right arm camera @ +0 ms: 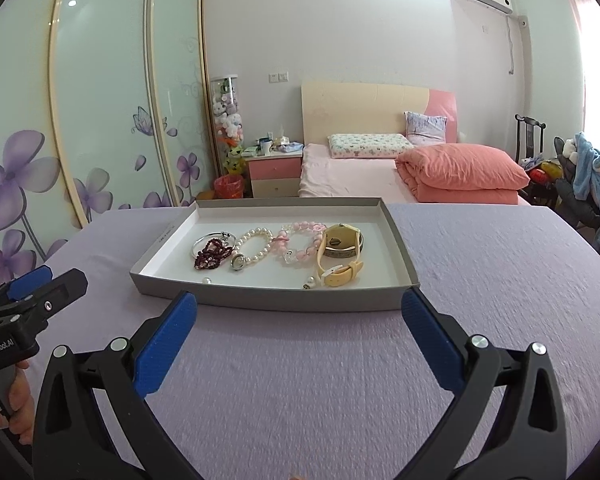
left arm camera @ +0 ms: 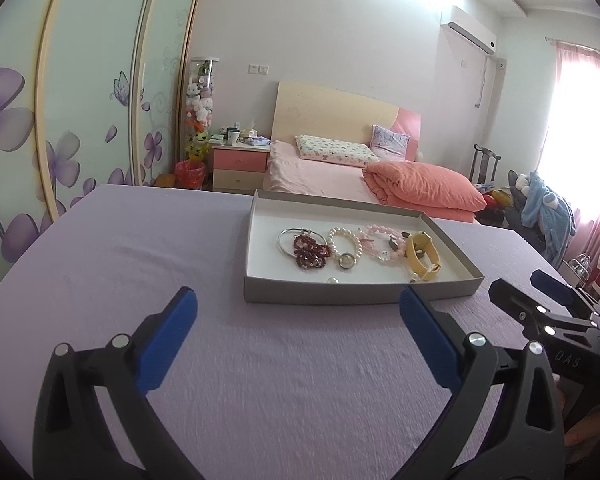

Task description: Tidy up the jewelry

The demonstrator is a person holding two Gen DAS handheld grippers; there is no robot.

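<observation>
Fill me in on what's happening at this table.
A person holds a two-finger gripper in each hand over a purple-covered table. Both the left gripper and the right gripper are open, empty and short of the shallow grey tray. In the tray lie a silver bangle, dark red beads, a pearl bracelet, a pink bead bracelet and a yellow watch. Nothing is being held yet.

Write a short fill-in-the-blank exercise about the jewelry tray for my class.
1. The shallow grey cardboard tray rests on a ____ cloth.
2. The dark red bead bracelet lies partly inside the thin ____ bangle.
3. The yellow strap watch lies at the tray's ____ end.
Missing words: purple; silver; right
</observation>
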